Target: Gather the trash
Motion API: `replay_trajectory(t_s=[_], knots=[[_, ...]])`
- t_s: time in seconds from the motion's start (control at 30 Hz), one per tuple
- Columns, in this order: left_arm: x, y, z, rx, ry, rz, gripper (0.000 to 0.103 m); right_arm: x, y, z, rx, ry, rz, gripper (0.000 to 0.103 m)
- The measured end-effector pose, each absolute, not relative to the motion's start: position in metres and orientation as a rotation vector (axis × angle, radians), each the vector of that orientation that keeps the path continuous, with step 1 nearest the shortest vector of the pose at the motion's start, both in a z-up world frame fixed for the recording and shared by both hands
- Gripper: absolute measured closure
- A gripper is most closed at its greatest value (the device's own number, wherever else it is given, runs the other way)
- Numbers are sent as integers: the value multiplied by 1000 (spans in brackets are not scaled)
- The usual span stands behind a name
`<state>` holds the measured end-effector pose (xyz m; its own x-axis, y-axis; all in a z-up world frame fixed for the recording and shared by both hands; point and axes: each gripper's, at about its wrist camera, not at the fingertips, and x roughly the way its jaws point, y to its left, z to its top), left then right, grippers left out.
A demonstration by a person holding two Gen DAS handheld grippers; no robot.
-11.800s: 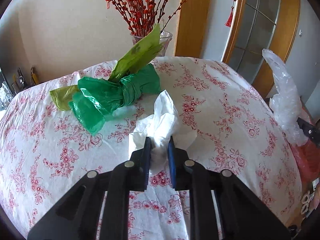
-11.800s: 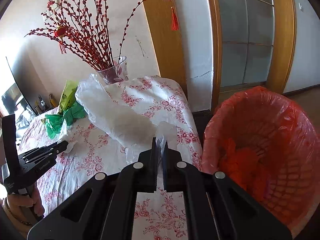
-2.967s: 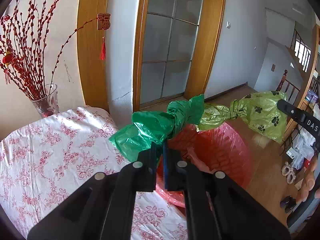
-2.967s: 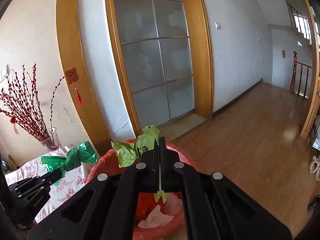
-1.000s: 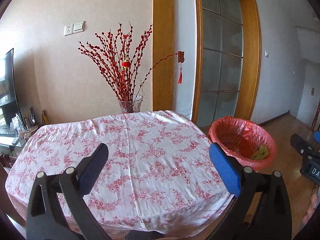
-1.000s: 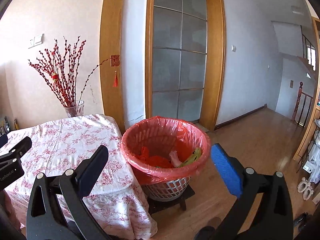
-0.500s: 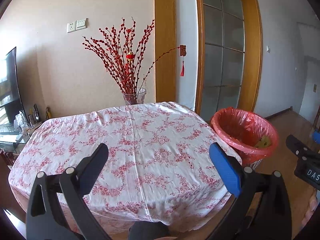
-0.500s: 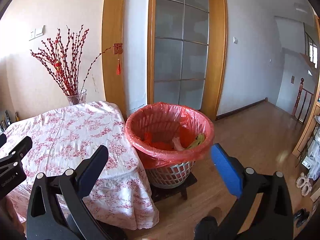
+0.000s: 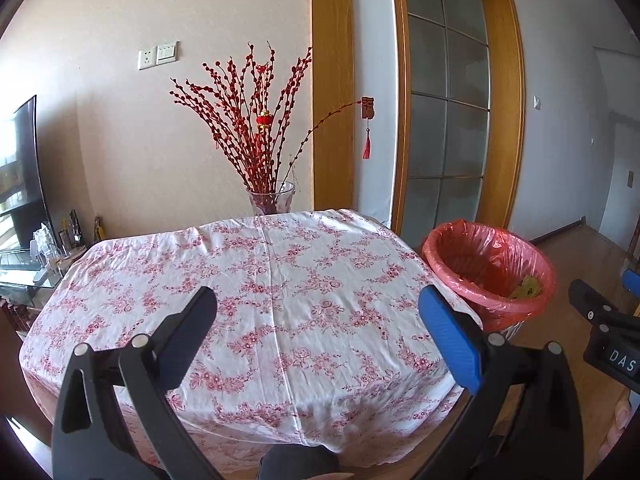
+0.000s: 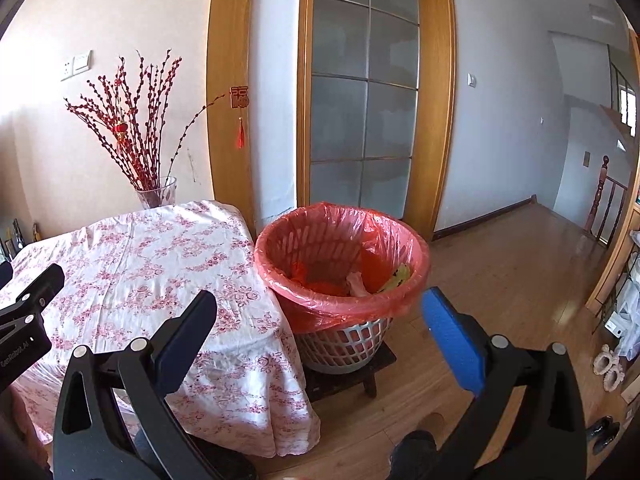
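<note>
Inside the bin (image 10: pixel 316 304), trash (image 10: pixel 394 274) half-hidden by liner.

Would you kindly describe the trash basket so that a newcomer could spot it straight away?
Find the table with the floral tablecloth. Just off its corner nearest the glass-paned door stands the trash basket, raised on a low dark stool. It is a white lattice basket lined with a translucent red bag.
</note>
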<state>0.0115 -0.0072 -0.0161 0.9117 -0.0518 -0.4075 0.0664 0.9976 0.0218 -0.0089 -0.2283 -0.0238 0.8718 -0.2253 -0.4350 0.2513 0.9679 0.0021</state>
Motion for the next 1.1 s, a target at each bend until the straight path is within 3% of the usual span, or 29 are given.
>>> replay_trajectory(t_s=[1.1], knots=[[8,1,-8,15,403,-39,4,-9,-223,-23,58,451,-246,2]])
